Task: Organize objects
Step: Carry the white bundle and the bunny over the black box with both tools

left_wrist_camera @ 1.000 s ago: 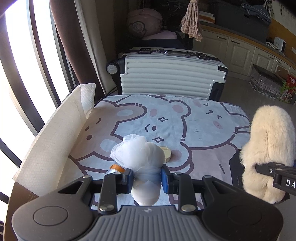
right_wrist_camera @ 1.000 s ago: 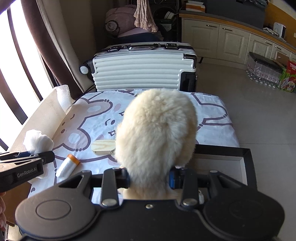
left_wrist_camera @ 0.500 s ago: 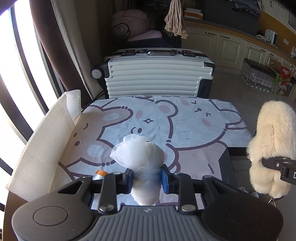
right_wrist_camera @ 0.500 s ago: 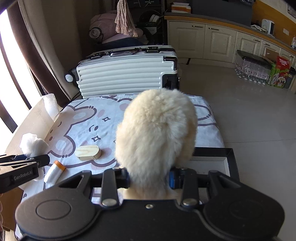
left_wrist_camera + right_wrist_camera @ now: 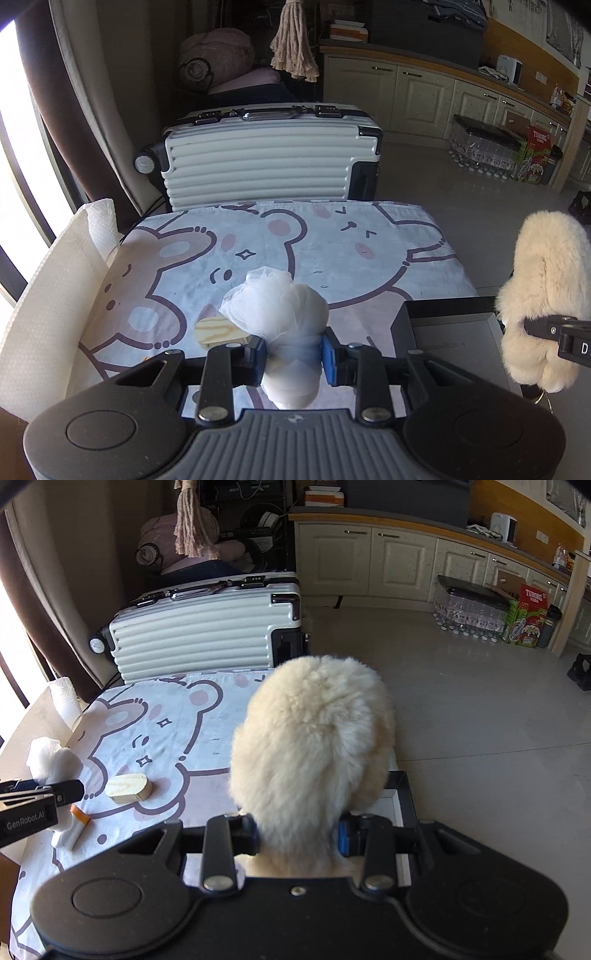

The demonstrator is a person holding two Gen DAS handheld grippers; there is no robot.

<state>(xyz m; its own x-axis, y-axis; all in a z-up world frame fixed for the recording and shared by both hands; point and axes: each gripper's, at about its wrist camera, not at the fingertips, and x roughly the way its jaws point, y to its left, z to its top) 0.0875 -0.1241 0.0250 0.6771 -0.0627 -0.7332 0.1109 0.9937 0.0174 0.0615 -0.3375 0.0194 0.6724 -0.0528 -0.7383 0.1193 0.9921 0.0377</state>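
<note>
The left gripper (image 5: 291, 356) has its fingers (image 5: 330, 355) closed on a white mesh pouf (image 5: 279, 308), held up above the bench's (image 5: 388, 258) bear-print cloth. Just beyond the pouf on the cloth lies a wooden block (image 5: 128, 787) — beside it, nearer the left edge, a small orange-capped tube (image 5: 72, 830). The right gripper (image 5: 298, 836) is clamped on a cream fluffy toy (image 5: 314, 753), held over a black tray (image 5: 448, 325) at the bench's right front corner. A paper towel (image 5: 55, 295) stands along the left edge; a white suitcase (image 5: 266, 162) stands behind the bench.
</note>
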